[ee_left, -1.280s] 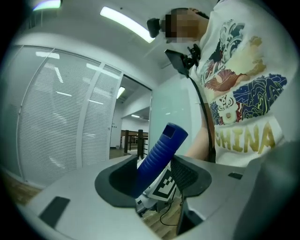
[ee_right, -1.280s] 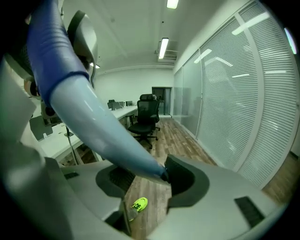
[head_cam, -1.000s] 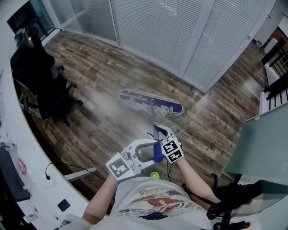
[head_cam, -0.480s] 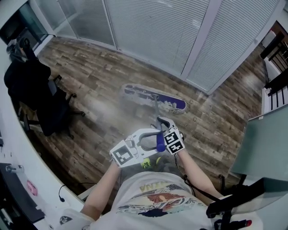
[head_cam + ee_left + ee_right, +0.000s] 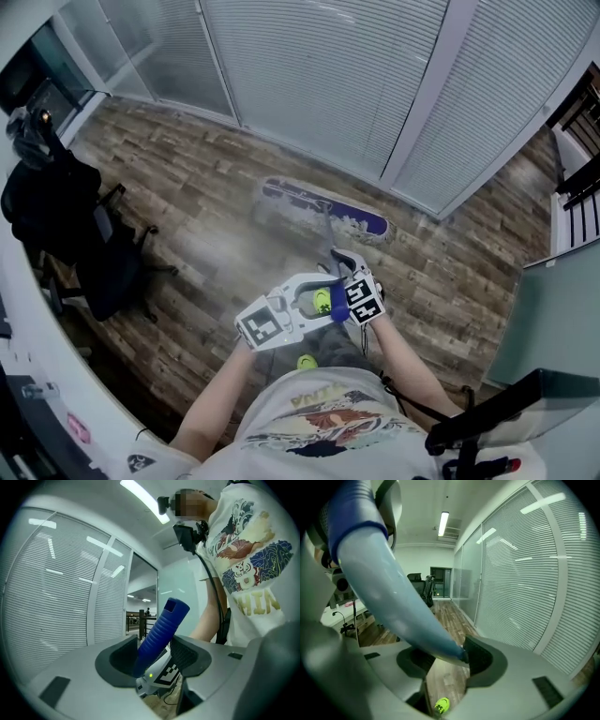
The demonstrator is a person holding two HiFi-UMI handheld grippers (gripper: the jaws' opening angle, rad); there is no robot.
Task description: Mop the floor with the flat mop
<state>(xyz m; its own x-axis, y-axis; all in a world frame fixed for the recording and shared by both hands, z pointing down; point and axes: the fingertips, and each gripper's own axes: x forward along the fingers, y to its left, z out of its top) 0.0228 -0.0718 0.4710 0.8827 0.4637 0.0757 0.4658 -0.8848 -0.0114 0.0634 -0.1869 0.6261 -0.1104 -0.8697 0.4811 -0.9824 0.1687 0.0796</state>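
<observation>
Two grips: left claw [image 5: 157, 660] clamps the handle [image 5: 161, 627], and right claw [image 5: 445, 660] is closing on the pole [image 5: 393, 602] between its jaws. Mid-stroke, I reckon; next I drag the pad [image 5: 323, 206], ahead of both, back evenly.

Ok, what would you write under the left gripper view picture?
Left gripper clamps the flat mop's blue ribbed handle, window blinds behind.

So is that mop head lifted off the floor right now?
No, the flat mop head lies flat on the wooden floor, a little way out from the wall of blinds.
</observation>
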